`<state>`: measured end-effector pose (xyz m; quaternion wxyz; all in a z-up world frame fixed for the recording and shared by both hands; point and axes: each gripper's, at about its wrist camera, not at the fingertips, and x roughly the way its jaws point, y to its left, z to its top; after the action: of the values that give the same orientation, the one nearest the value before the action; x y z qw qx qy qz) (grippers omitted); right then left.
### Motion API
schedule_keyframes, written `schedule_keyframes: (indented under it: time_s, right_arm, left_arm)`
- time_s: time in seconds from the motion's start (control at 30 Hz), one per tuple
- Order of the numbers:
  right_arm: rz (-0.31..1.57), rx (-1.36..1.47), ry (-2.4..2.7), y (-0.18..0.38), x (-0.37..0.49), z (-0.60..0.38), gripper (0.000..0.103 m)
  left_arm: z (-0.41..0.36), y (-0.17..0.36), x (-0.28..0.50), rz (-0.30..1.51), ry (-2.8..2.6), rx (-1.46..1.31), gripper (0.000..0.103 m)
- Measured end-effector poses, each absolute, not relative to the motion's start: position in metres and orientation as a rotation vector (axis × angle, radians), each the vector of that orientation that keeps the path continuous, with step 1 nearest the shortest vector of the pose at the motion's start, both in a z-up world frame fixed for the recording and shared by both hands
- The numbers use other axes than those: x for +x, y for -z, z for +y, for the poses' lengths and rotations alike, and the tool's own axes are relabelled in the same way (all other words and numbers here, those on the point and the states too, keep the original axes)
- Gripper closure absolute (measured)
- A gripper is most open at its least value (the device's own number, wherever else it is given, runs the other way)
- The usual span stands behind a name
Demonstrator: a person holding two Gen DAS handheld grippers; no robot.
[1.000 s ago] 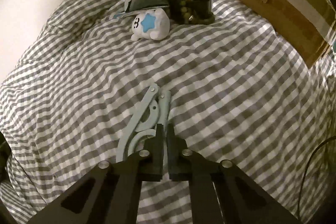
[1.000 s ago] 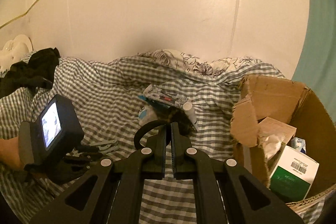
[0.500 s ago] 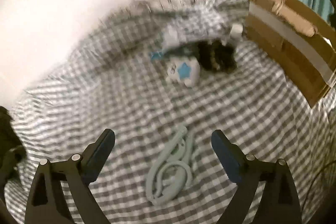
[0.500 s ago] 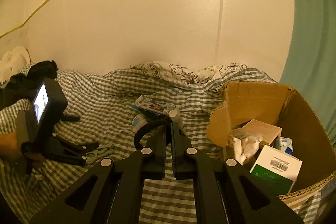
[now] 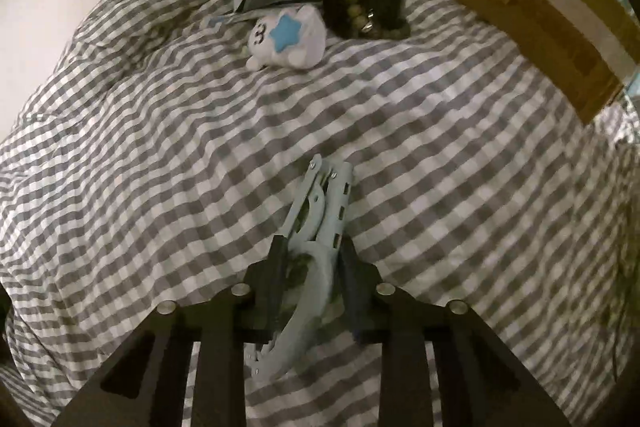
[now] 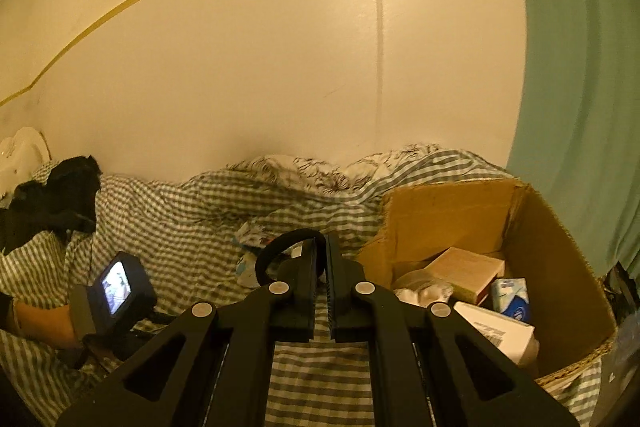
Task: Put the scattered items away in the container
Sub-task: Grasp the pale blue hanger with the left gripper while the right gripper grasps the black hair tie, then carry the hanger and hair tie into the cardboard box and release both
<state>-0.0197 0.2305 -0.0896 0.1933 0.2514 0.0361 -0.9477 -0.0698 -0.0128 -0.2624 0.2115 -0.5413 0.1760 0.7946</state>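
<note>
The left claw points steeply down at the bed, its jaws having just closed in from wide apart onto the pale blue folded plastic hanger. The pads now sit against either side of the hanger's curved middle, which lies flat on the grey-and-white checked bedcover. Gripping there, near the bulk of the piece, looks chosen so the long folded end will not swing much once lifted.

The right claw is fully closed, pinching a thin black loop, perhaps a hair band, that arcs up and to the left from its tips. It is held clear of the bed and aimed toward the open brown cardboard box, presumably so the loop can be dropped in over the near flap. The box already holds several cartons and packets, so the tidying seems well under way.

Farther up the bed, just left of the box, a small cluster waits: a white plush toy with a blue star, a dark beaded heap, a flat dark pouch and two white tubes I cannot identify further.
</note>
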Motion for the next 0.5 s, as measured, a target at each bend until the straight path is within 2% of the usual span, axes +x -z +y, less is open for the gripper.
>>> schedule_keyframes:
  time_s: [0.17, 0.5]
  right_arm:
    - [0.078, 0.693, 2.674, 0.083, -0.017, 0.24, 0.099]
    - [0.056, 0.636, 2.707, 0.067, -0.005, 0.251, 0.099]
  left_arm:
    - [-0.012, 0.24, -0.062, 0.455, -2.243, -1.463, 0.09]
    - [0.005, 0.15, -0.058, 0.311, -2.334, -1.239, 0.091]
